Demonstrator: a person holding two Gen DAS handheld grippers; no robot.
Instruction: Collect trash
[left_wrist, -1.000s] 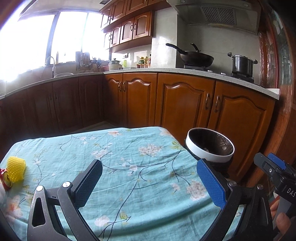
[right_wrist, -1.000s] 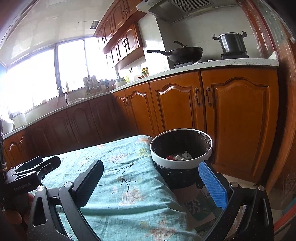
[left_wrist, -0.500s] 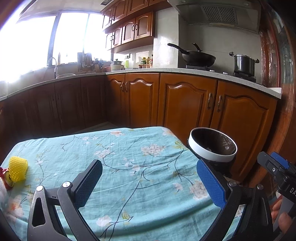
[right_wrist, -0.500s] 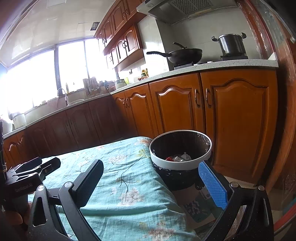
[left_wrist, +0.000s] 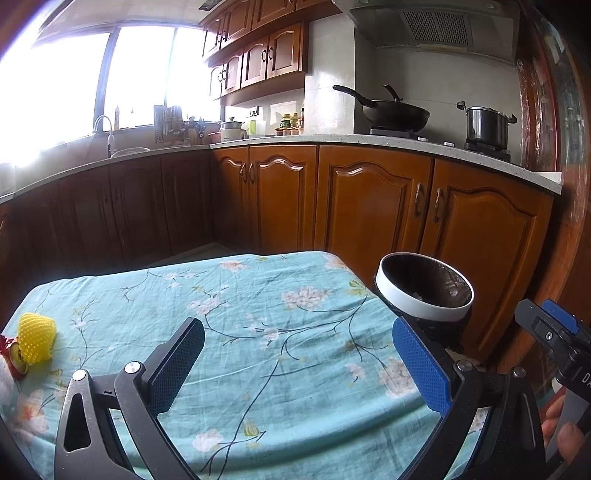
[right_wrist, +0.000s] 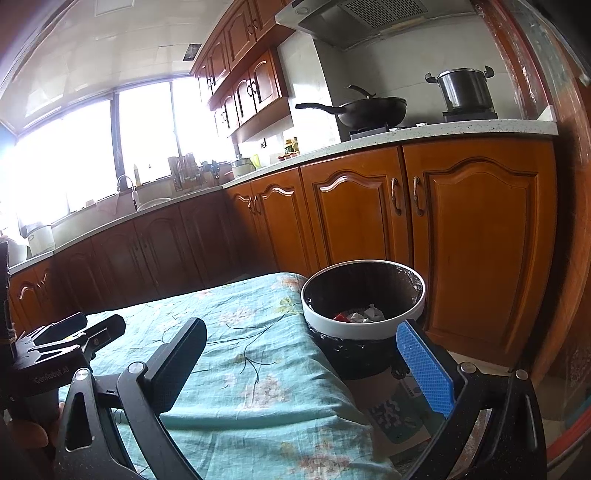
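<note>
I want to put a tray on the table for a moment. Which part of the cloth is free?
The tablecloth is bare across its middle and far side, from the yellow foam net at the left edge to the trash bin by the right corner. It is crowded only at that left edge, where a red wrapper lies against the net.

Right gripper (right_wrist: 299, 363) spread, empty; trash bin (right_wrist: 364, 328) beside floral cloth (right_wrist: 243, 354).
</note>
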